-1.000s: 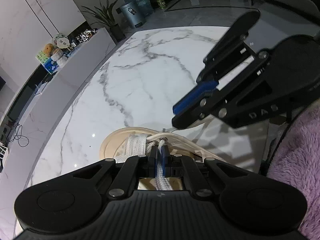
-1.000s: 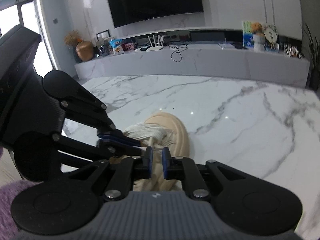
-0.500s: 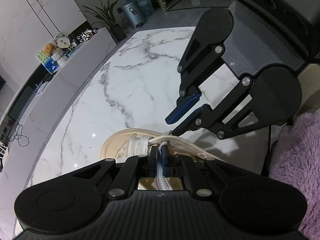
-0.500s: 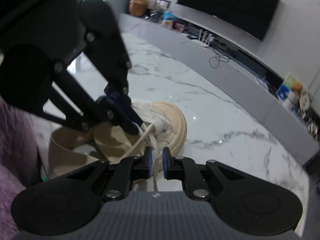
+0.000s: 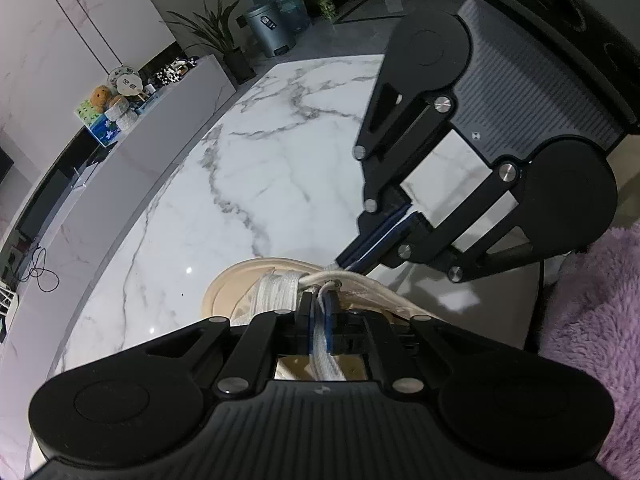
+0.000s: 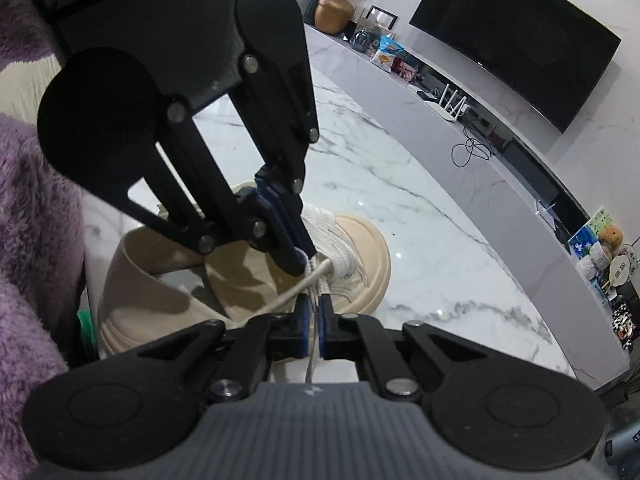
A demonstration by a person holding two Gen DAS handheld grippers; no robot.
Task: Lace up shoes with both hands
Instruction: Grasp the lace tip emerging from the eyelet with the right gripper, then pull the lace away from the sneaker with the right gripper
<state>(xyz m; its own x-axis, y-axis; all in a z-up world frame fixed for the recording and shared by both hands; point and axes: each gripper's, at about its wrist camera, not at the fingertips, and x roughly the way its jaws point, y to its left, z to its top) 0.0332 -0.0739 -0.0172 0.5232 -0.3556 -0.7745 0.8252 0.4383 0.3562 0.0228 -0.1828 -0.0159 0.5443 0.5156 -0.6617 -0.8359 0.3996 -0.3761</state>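
Lacing is mid-stitch: we've got the left gripper (image 5: pixel 319 318) clamped on the flat white lace (image 5: pixel 325 354), and the right gripper (image 6: pixel 314 322), at its 1 o'clock, has just pinched shut on the thin lace end (image 6: pixel 311 364) it only straddled a moment ago. Beige shoe (image 6: pixel 360 256) sits on the marble table (image 6: pixel 440 264), toe toward 12. Next we probably pull both ends apart, gently, to snug them.

Tabletop (image 5: pixel 280 184): polished white marble, grey-veined, glossy. Shoe (image 6: pixel 360 248): matt beige canvas with a smooth rubber sole. Lace (image 5: pixel 326 356): white woven cloth. Left tool (image 5: pixel 319 312) and right tool (image 6: pixel 314 316): matt black plastic, ribbed housing, bright metal screws. Sleeve (image 5: pixel 592 320): purple fleece.
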